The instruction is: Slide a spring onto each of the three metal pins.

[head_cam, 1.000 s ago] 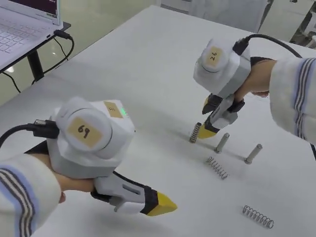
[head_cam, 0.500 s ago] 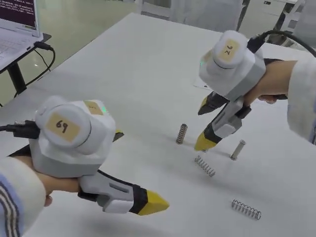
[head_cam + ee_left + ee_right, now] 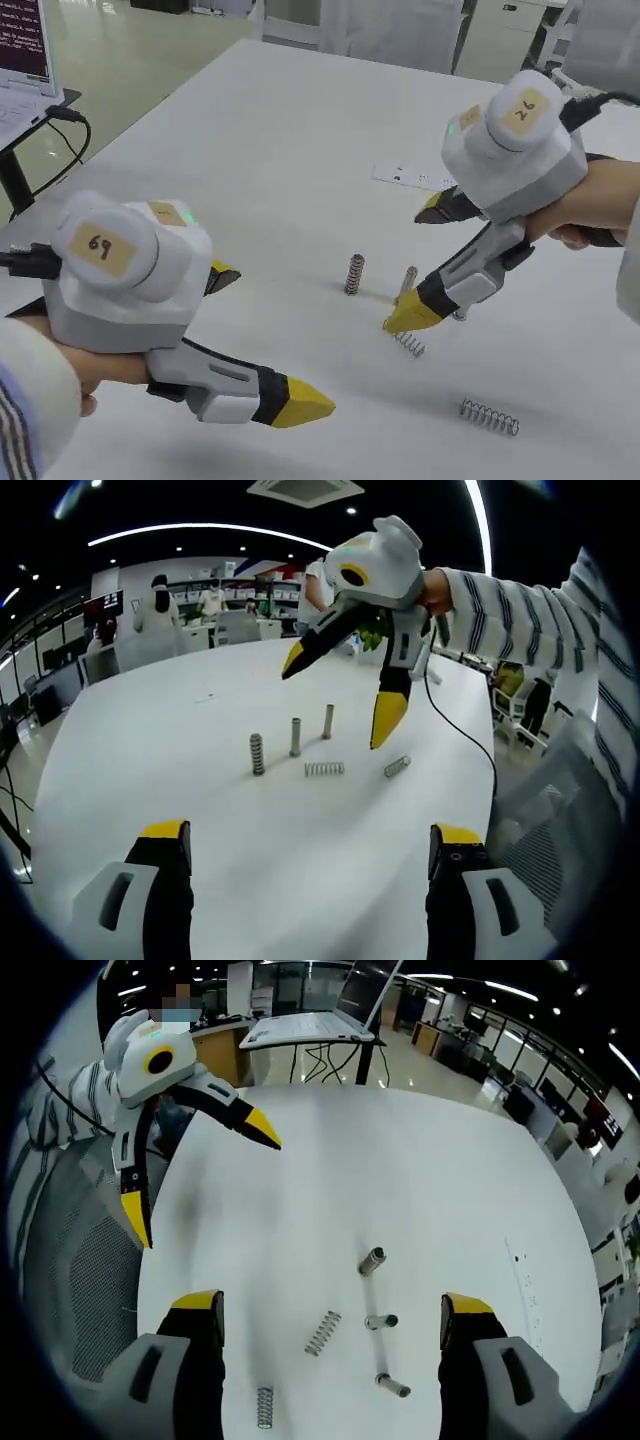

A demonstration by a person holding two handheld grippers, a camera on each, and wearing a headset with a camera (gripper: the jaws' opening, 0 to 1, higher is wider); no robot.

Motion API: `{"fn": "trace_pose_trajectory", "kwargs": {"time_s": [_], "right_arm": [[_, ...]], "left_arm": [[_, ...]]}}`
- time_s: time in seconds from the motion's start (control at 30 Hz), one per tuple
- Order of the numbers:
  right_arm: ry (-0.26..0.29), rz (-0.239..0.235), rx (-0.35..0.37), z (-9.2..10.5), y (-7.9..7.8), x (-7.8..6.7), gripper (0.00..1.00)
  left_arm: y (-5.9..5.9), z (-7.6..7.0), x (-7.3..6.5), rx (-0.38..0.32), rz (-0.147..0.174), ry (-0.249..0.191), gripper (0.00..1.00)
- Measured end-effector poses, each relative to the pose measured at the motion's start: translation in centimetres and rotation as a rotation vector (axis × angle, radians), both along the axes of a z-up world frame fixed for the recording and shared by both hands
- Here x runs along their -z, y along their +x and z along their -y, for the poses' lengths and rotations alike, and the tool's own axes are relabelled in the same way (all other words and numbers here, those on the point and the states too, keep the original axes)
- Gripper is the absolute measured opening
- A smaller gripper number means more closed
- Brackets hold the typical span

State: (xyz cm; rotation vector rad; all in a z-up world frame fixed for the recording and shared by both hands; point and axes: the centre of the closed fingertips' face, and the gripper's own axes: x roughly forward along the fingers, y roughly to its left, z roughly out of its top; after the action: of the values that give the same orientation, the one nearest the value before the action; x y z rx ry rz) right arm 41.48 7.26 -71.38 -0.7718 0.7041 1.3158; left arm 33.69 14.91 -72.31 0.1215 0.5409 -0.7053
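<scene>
The right claw (image 3: 412,268), jaws spread wide and holding nothing, hangs over the row of three metal pins on the white counter (image 3: 270,130). Its lower yellow tip points down at a loose spring (image 3: 407,343), which lies flat just on the near side of it, long axis running far-left to near-right. The leftmost pin (image 3: 354,274) already wears a spring; the middle pin (image 3: 408,284) and the third pin (image 3: 328,721) stand bare. A second loose spring (image 3: 489,417) lies nearer and further right. The left claw (image 3: 268,338), also spread and empty, hovers well apart at the near left, so the right one is closer. A sticker (image 3: 100,250) on the left claw reads "69"; the right one's reads "26".
</scene>
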Motion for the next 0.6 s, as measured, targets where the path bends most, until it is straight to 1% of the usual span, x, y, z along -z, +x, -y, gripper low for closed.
{"fn": "trace_pose_trajectory", "kwargs": {"time_s": [0.07,0.1,0.17,0.2,0.3,0.43,0.5,0.6], "right_arm": [[0.022,0.005,0.026,0.5,-0.2,-0.2,0.89],[0.044,0.005,0.05,0.7,-0.3,-0.3,0.9],[0.07,0.001,0.078,1.0,-0.6,-0.6,0.91],[0.101,0.0,0.1,1.2,-0.8,-0.9,0.92],[0.144,-0.012,0.143,1.9,-1.4,-1.2,0.94],[0.179,-0.017,0.195,3.2,-2.4,-1.1,0.96],[0.206,-0.027,0.22,3.6,-2.8,-0.9,0.96],[0.212,-0.043,0.248,4.5,-3.3,-0.2,0.97]], "left_arm": [[0.0,-0.1,-0.1,-0.001,-0.001,-0.006,0.96],[-0.1,-0.1,-0.1,0.0,-0.002,-0.008,0.96],[-0.1,-0.2,-0.1,0.0,-0.004,-0.009,0.96],[-0.2,-0.2,-0.1,0.0,-0.006,-0.01,0.96],[-0.3,-0.4,0.0,-0.003,-0.012,-0.011,0.96],[-0.4,-0.4,0.1,-0.003,-0.021,-0.017,0.95],[-0.6,-0.5,0.2,0.002,-0.026,-0.016,0.94],[-0.5,-0.9,0.6,-0.019,-0.038,-0.023,0.96]]}}
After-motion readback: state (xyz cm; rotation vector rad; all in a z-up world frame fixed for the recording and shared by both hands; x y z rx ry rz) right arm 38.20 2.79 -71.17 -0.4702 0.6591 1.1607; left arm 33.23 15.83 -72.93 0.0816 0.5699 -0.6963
